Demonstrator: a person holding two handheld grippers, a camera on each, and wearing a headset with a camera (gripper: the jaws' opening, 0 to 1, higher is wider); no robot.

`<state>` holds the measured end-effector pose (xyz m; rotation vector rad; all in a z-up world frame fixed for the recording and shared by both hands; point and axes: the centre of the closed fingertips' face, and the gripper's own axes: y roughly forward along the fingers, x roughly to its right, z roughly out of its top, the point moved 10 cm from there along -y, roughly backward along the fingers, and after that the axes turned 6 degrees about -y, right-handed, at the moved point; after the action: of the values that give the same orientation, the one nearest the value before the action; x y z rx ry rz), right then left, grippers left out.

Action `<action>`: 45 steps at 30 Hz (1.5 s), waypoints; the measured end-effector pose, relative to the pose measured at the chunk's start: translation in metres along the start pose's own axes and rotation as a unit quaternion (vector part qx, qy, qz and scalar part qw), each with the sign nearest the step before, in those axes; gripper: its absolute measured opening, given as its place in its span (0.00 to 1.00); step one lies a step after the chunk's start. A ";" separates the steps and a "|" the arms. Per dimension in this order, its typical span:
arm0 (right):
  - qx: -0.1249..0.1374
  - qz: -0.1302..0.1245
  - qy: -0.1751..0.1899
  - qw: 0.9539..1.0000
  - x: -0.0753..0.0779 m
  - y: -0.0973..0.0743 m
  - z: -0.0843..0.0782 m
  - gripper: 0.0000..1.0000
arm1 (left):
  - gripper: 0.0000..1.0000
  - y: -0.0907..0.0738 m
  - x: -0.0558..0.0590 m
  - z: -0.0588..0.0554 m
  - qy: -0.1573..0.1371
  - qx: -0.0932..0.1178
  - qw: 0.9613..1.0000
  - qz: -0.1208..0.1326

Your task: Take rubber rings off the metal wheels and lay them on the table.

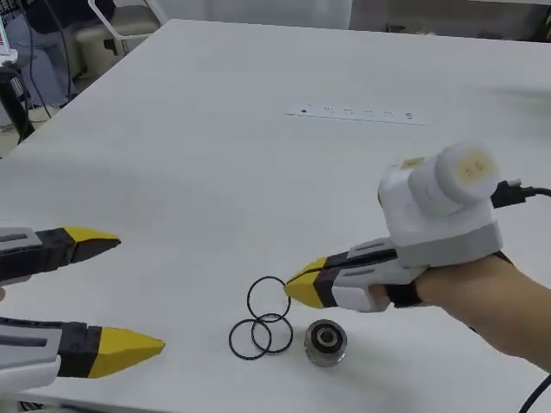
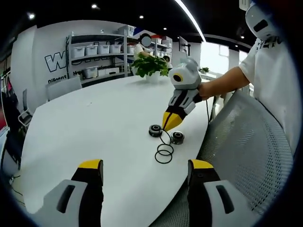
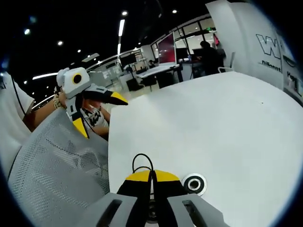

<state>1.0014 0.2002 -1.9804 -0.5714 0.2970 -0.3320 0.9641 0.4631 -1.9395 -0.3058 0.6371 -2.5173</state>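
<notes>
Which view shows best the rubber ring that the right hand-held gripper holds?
The head view: the whole rubber ring shows as a loop against the white table, at the right hand-held gripper's tips. The right gripper view shows one arc above the shut jaws; the left gripper view shows it small and thin.

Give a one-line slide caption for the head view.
Right hand-held gripper pinches a thin black rubber ring beside a small round metal wheel.

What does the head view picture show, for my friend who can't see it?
The right gripper, jaws shut, pinches a black rubber ring over a white table. Two more rings lie overlapped beside a metal wheel; the left gripper is open at lower left.
</notes>
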 end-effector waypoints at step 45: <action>0.026 -0.042 0.028 0.998 0.013 0.004 -0.018 0.04 | 0.65 -0.008 0.000 -0.006 -0.005 -0.005 1.000 0.024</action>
<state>1.0076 0.1893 -1.9995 -0.5245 0.3182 -0.4371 0.9585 0.4716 -1.9408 -0.3032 0.6464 -2.4663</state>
